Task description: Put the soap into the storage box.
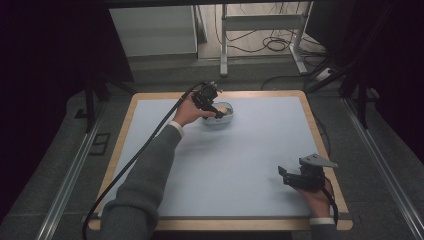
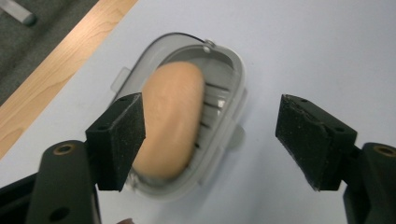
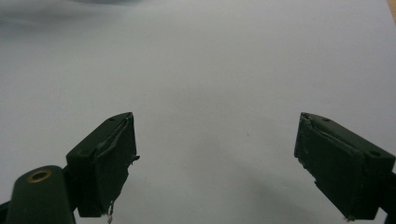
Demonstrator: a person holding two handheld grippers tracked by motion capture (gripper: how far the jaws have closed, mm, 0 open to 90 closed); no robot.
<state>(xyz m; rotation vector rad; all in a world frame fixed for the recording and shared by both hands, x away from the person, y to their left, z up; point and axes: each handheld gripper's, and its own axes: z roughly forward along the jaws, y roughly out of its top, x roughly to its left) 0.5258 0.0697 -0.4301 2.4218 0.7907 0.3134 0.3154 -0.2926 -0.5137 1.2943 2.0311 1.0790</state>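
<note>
We record one tan oval soap bar (image 2: pixel 170 123) lying in a grey plastic soap dish (image 2: pixel 231 119) with a slatted floor, the dish standing toward the far side of the pale blue table (image 1: pixel 240 150), left of its middle. Our left gripper (image 2: pixel 210 135) hangs just above the dish with its jaws spread wide and nothing between them, one jaw overlapping the soap in the left gripper view and the other over bare table. Our right gripper (image 1: pixel 283 174) sits well apart near the table's near right corner, jaws likewise wide open and empty over the plain surface.
</note>
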